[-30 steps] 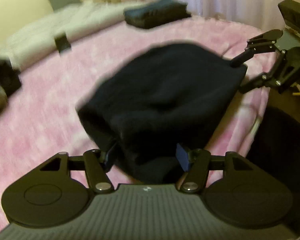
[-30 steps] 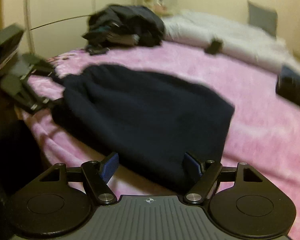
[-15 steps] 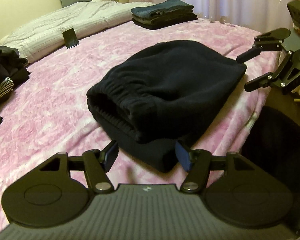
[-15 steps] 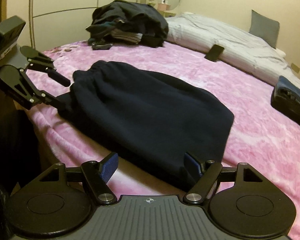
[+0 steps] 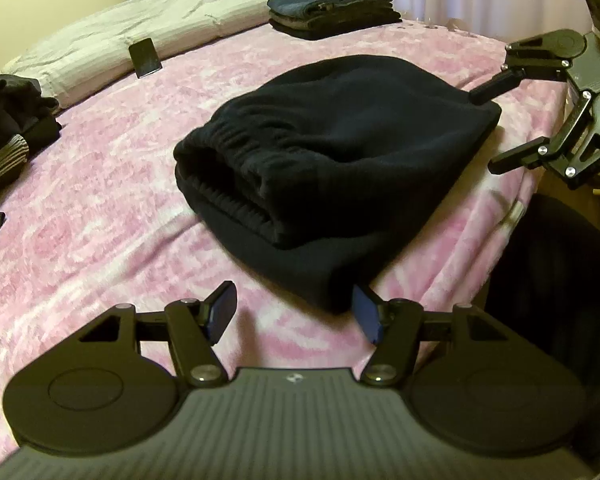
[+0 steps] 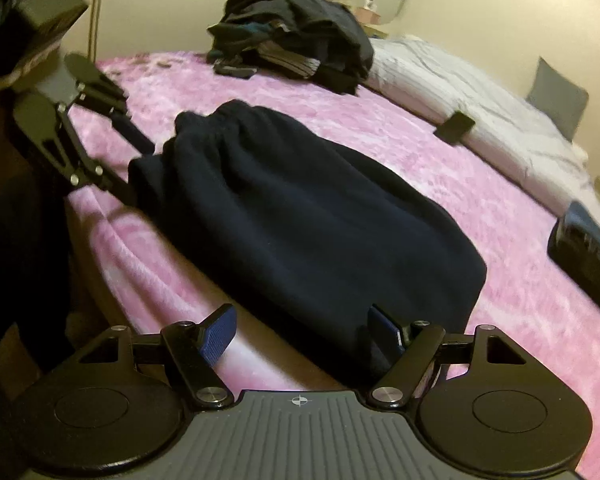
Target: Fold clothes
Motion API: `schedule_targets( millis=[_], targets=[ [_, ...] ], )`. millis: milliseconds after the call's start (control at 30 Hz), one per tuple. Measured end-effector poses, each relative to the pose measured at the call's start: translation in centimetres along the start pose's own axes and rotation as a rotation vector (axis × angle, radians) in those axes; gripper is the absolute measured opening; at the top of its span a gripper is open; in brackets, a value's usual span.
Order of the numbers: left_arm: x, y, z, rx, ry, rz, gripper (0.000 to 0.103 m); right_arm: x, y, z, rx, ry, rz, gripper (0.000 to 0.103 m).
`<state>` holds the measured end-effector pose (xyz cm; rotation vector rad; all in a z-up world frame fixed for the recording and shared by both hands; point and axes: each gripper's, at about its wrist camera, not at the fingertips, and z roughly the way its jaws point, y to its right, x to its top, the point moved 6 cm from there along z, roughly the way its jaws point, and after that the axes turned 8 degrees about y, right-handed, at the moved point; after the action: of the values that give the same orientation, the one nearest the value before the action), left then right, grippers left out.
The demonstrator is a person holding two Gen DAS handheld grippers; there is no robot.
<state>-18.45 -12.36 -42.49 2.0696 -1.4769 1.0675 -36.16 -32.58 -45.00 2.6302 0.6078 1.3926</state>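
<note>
A folded dark navy garment (image 5: pixel 340 160) with an elastic waistband lies on the pink blanket (image 5: pixel 100 220); it also shows in the right wrist view (image 6: pixel 308 220). My left gripper (image 5: pixel 294 314) is open and empty, its fingers just off the garment's near corner. My right gripper (image 6: pixel 304 334) is open and empty at the garment's opposite near edge. Each gripper shows in the other's view: the right one (image 5: pixel 496 128) beside the garment's far end, the left one (image 6: pixel 132 168) at the waistband end.
A stack of folded clothes (image 5: pixel 332 8) sits at the back of the bed. A heap of unfolded dark clothes (image 6: pixel 296 52) lies at the other side. A phone (image 5: pixel 145 58) rests against the white duvet (image 5: pixel 140 32). The bed edge drops off by the right gripper.
The garment was let go and settled flat on the blanket. Both grippers have drawn back slightly from its ends and stay open.
</note>
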Motion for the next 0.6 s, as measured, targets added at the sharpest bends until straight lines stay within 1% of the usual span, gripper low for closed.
schedule_targets(
  millis=[133,233,267,300,333,367,433,500,600],
  targets=[
    [-0.1,-0.1,0.1,-0.003,-0.002,0.001,0.062,-0.2,-1.0,0.9,-0.031,-0.024,-0.141,0.075],
    [-0.1,0.0,-0.1,-0.001,0.008,0.018,0.062,-0.3,-1.9,1.5,-0.025,-0.035,-0.227,0.075],
    [-0.1,0.2,-0.5,-0.003,0.025,0.039,0.062,-0.3,-2.3,1.7,-0.022,-0.036,-0.257,0.075],
    [0.0,0.3,-1.0,-0.008,0.048,0.067,0.063,-0.2,-2.7,1.8,-0.018,-0.03,-0.282,0.075],
    [0.1,0.5,-1.6,-0.011,0.076,0.101,0.067,0.0,-3.1,1.9,-0.015,-0.024,-0.306,0.075],
    [0.1,0.7,-2.3,-0.009,0.11,0.144,0.071,0.2,-3.5,2.1,-0.011,-0.018,-0.329,0.075],
    [0.2,1.2,-3.7,0.002,0.171,0.239,0.074,0.6,-4.2,2.4,0.003,0.0,-0.352,0.075],
    [0.2,1.6,-4.7,0.018,0.206,0.333,0.075,0.9,-5.0,3.1,0.017,0.003,-0.378,0.075],
    [0.3,2.4,-5.1,0.055,0.23,0.458,0.077,1.1,-6.1,4.3,0.026,0.001,-0.442,0.075]
  ],
)
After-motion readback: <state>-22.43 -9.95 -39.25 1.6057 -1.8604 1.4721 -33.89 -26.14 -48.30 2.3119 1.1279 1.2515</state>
